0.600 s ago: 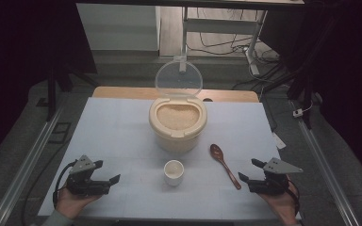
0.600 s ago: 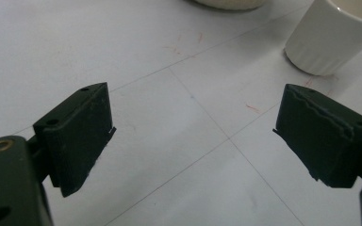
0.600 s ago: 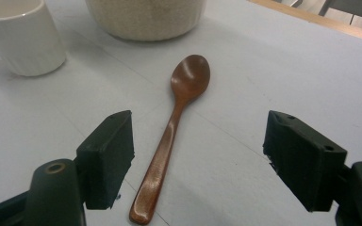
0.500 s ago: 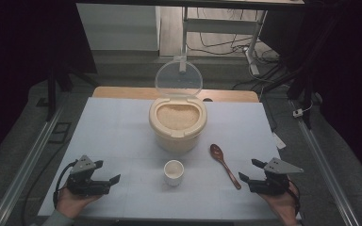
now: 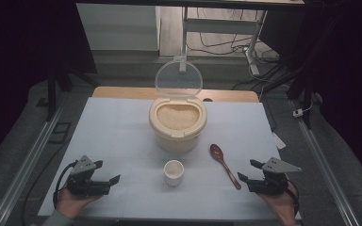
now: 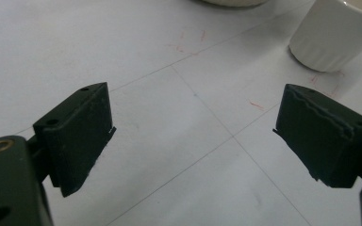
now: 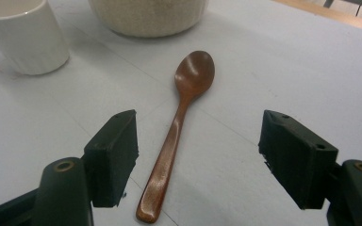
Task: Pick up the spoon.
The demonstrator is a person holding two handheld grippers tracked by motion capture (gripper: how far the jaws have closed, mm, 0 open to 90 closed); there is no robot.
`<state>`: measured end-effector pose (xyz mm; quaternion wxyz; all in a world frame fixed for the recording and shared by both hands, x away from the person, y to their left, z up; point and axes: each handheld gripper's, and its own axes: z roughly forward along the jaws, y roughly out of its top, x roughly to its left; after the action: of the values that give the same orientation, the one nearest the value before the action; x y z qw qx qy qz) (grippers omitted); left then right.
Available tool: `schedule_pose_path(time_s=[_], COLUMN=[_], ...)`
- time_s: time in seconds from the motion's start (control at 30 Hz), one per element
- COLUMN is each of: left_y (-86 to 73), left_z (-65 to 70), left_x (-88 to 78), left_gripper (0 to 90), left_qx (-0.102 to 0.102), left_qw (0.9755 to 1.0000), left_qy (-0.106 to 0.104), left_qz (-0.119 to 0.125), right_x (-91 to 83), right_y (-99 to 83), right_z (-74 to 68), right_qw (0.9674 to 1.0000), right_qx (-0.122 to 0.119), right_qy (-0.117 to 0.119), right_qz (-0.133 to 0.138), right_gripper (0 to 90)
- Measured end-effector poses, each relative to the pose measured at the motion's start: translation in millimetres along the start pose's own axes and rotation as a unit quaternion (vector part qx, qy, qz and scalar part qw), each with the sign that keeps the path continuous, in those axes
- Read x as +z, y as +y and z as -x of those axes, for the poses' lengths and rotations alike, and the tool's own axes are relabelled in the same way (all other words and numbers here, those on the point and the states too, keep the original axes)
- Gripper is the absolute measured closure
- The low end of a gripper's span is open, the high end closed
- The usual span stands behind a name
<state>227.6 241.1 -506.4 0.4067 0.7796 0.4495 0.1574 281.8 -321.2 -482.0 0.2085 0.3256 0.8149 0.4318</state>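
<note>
Both pairs of jaws stand spread, pinching nothing. The right gripper [image 7: 195, 155] rests near the table's [image 5: 122, 122] front right corner, the wooden spoon's [image 7: 176, 127] handle lying between its jaws, untouched. The left gripper [image 6: 193, 141] sits near the front left corner, the white cup [image 5: 173, 172] beyond it mid-front.

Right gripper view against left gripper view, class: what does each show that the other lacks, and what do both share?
Right gripper view: a wooden spoon lying flat ahead of the open right claw, bowl end away, with the cream rice container behind it. Left gripper view: the open left claw above bare table marked with thin lines and faint red scratches. Both share the white cup, standing upright, and the pale table.
</note>
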Motion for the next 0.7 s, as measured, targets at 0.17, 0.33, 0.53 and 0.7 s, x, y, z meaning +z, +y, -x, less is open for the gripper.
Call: schedule_pose_path(time_s=[0.17, 0.33, 0.53, 0.7], left_y=[-1.8, -1.9, -2.4, -2.2], left_z=[1.8, 3.1, 3.4, 1.7], left_x=[2.4, 4.6, 5.7, 6.9], left_gripper=[11.5, 11.5, 11.4, 11.4], left_qx=[0.01, 0.017, 0.013, 0.01], left_qw=[0.9999, 0.9998, 0.9998, 0.9998], left_qy=[0.005, 0.003, -0.001, 0.0], left_qz=[-0.008, -0.012, -0.014, -0.015], right_x=[-0.4, -4.2, 1.2, 5.3], right_y=[3.1, 19.1, 40.7, 54.2], right_z=[1.6, -0.5, -11.6, -18.8], right_qw=[0.9999, 0.9992, 0.9968, 0.9942], right_qx=[0.007, 0.021, 0.021, 0.024], right_qy=[0.0, 0.0, 0.01, 0.015], right_qz=[-0.013, -0.033, -0.077, -0.103], right_gripper=[29.2, 30.7, 30.5, 32.0])
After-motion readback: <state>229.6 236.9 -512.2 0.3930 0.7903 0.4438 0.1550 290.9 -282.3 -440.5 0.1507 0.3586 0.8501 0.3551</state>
